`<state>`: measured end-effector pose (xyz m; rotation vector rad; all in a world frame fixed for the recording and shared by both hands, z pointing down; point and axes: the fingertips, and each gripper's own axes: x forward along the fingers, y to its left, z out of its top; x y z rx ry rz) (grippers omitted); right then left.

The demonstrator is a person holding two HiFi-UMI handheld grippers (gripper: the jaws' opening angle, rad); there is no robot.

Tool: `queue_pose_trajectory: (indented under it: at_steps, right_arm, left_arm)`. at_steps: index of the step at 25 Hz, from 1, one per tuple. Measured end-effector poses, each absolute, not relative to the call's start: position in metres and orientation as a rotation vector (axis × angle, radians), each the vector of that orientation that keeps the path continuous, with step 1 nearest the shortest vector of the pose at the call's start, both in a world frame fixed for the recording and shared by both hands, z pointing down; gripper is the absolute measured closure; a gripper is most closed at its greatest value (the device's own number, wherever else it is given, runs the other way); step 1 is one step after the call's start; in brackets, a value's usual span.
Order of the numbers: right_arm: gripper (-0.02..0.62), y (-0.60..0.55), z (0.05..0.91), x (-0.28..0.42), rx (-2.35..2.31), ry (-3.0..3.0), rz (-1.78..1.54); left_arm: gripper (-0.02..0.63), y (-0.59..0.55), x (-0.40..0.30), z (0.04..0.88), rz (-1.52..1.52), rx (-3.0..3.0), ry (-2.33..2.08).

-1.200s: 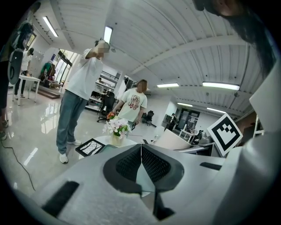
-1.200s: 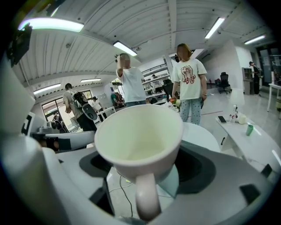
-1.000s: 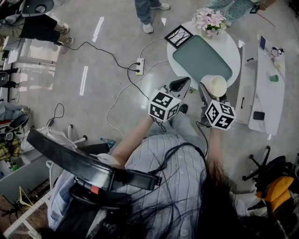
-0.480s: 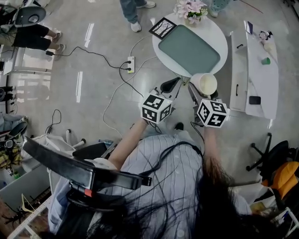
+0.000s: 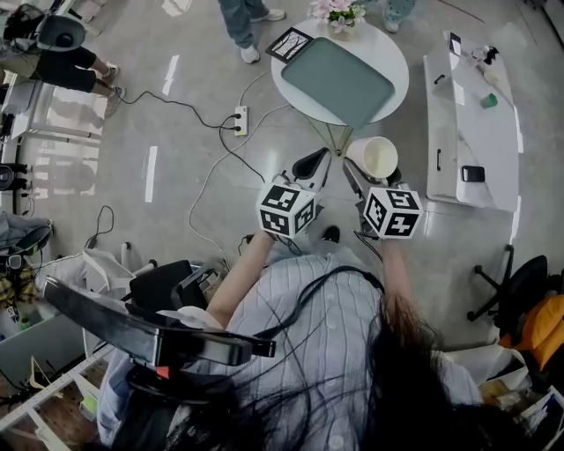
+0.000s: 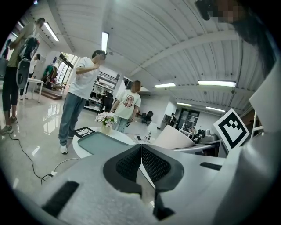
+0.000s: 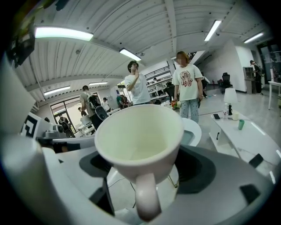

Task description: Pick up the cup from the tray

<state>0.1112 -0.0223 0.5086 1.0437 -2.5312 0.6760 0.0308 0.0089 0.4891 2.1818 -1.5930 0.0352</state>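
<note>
A cream cup sits between the jaws of my right gripper, which is shut on it; its handle points back at the camera and the cup is empty. It hangs in the air, off the near edge of the round white table. The grey-green tray lies bare on that table. My left gripper is shut with nothing in it, its pads pressed together, just left of the cup.
A vase of flowers and a framed picture stand at the table's far side. A white side bench with small items is at right. A power strip and cables lie on the floor. People stand beyond the table.
Both grippers and the cup have drawn back from the table toward me; the table and tray now sit farther up the head view. The cup stays held.
</note>
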Motion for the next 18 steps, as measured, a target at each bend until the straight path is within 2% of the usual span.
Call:
queue_pose_trajectory:
  at_steps: [18]
  right_arm:
    - [0.186, 0.037, 0.509, 0.162, 0.983, -2.565, 0.656]
  left_arm:
    - [0.591, 0.071, 0.079, 0.489, 0.017, 2.153, -1.683]
